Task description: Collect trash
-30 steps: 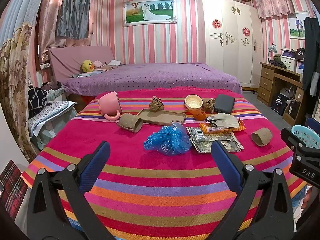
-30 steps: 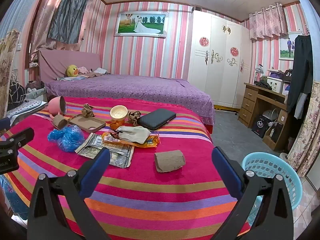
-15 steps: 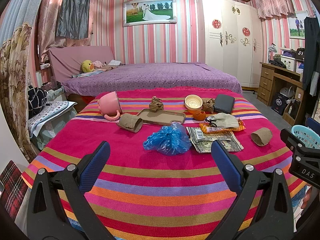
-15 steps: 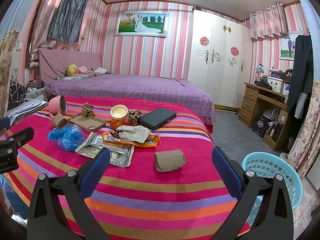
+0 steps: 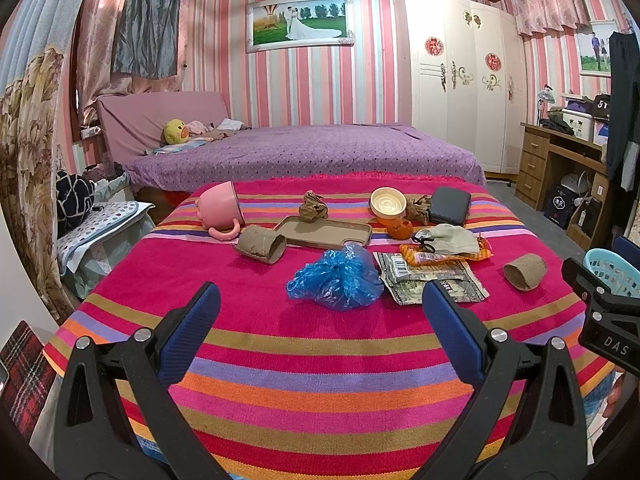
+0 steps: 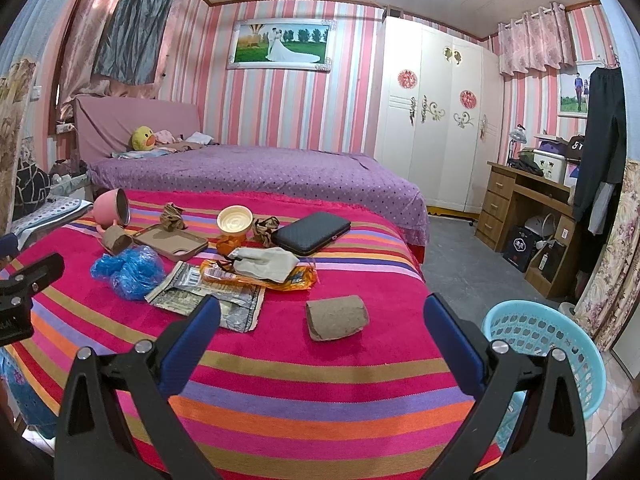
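The left tool [image 5: 320, 332] hung above the near edge of the striped cloth [image 5: 320, 360], its blue-padded fingers spread wide apart and holding nothing. Directly ahead of it, between the finger lines, lay a crumpled blue plastic bag [image 5: 335, 277]. Just beyond its right finger lay a flattened silver wrapper [image 5: 430, 278], partly overlapped by an orange snack wrapper [image 5: 444, 255] with a grey cloth pouch [image 5: 450, 237] on top. Ahead and to the left lay a cardboard tube [image 5: 260, 243] on its side, with a tipped pink mug [image 5: 219, 210] further off. A brown tray [image 5: 326, 232], a crumpled brown paper ball [image 5: 314, 206], a cream bowl [image 5: 387, 201] and a dark case [image 5: 450, 205] stood at the far part of the cloth.

The right tool [image 6: 322, 332] was likewise open and empty, its fingers well apart. A second cardboard tube [image 6: 337, 317] lay on its side ahead of it, between the finger lines and apart from the other litter. The silver wrapper lay just beyond its left finger. A light blue basket [image 6: 548, 344] stood on the floor to the right of its right finger, below the level of the cloth.
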The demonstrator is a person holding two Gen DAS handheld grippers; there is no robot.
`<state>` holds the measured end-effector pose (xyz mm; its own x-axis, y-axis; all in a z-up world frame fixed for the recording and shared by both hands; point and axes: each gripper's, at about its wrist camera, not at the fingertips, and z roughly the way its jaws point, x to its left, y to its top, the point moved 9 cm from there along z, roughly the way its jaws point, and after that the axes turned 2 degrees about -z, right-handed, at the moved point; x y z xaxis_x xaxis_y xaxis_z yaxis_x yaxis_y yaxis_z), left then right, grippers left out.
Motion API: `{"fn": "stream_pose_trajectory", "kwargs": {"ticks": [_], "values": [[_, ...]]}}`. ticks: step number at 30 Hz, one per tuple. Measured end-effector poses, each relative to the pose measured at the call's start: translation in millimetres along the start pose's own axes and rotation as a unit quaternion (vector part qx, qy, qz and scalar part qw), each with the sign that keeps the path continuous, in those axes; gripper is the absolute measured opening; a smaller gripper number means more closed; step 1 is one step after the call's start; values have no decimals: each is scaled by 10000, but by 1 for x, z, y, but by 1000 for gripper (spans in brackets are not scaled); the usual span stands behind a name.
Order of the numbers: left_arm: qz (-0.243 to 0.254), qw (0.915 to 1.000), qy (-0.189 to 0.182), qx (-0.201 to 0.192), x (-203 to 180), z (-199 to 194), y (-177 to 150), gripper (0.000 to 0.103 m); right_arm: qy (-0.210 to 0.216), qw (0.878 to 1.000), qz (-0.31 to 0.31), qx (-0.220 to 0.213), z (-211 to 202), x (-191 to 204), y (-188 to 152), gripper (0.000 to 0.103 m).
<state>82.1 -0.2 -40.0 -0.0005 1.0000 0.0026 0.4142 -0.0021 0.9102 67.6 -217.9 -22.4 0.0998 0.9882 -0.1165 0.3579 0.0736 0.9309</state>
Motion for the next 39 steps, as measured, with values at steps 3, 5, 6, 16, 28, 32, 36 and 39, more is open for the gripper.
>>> {"fn": "stream_pose_trajectory", "kwargs": {"ticks": [3,5,6,16,28,32,36,39], "values": [[7,10000,7,-12,0,2,-2,97,-22,10000,24,44,3,-1,-2,99],[15,10000,14,1,2,3,-1,97,-41,10000,40,60,5,-3,-2,99],[21,10000,18,8,3,3,-2,98,-48,10000,46,67,5,-3,-3,99],[2,9999,119,99,2,10,-5,97,-14,9999,65,106,8,-5,-3,99],[-20,9998,147,115,4,12,-7,97,89,9997,110,197,13,-6,-5,99],[-30,9997,162,161,8,16,-8,97,93,9996,95,255,15,-4,-8,99],[-17,9997,183,160,11,17,-9,98,98,9995,65,286,17,-3,-9,99],[-26,9996,197,181,13,17,-9,97,95,9994,33,316,19,-1,-10,99]]}}
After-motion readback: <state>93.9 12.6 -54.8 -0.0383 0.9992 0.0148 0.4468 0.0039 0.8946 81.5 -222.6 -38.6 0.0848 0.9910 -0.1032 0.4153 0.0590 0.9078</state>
